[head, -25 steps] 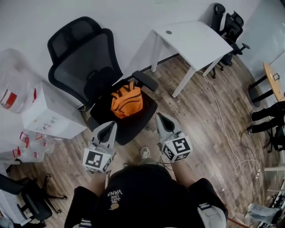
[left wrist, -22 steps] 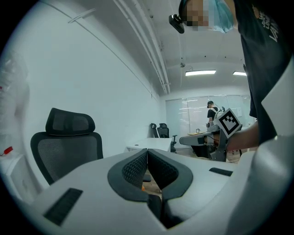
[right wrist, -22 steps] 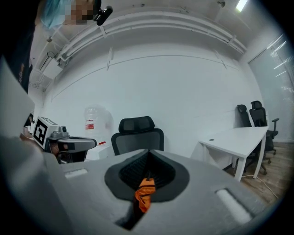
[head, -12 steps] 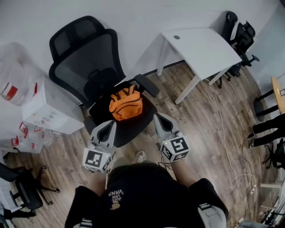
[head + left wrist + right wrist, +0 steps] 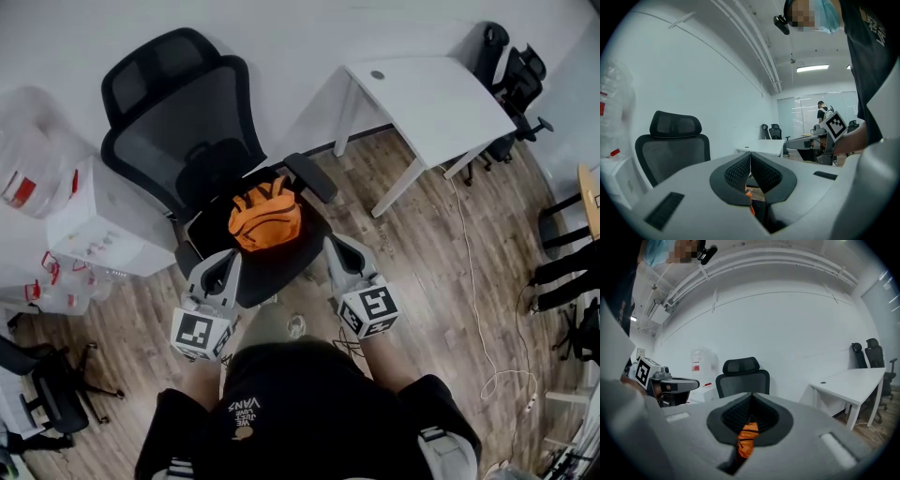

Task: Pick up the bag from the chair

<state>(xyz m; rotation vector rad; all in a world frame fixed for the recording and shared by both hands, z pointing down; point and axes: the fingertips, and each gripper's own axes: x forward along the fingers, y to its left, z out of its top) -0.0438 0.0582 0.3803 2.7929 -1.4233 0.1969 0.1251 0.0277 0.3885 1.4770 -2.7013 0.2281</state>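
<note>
An orange bag [image 5: 265,217] lies on the seat of a black mesh office chair [image 5: 178,141]. My left gripper [image 5: 223,262] hovers at the seat's front left edge and my right gripper [image 5: 336,246] at its front right. Both stop short of the bag. In the left gripper view the left gripper [image 5: 750,157] is shut with its pads touching and nothing between them. Only a sliver of the bag [image 5: 749,200] shows below them. In the right gripper view the right gripper [image 5: 751,399] is likewise shut. The bag [image 5: 749,437] shows beyond its jaws, in front of the chair [image 5: 740,376].
A white desk [image 5: 427,94] stands right of the chair, with black chairs [image 5: 511,66] behind it. A white box [image 5: 103,225] and large water bottles [image 5: 23,159] crowd the left. A cable [image 5: 473,272] trails across the wood floor. Another chair base [image 5: 47,394] sits at lower left.
Both grippers have edged slightly forward toward the chair's seat. The bag has stayed where it was on the seat.
</note>
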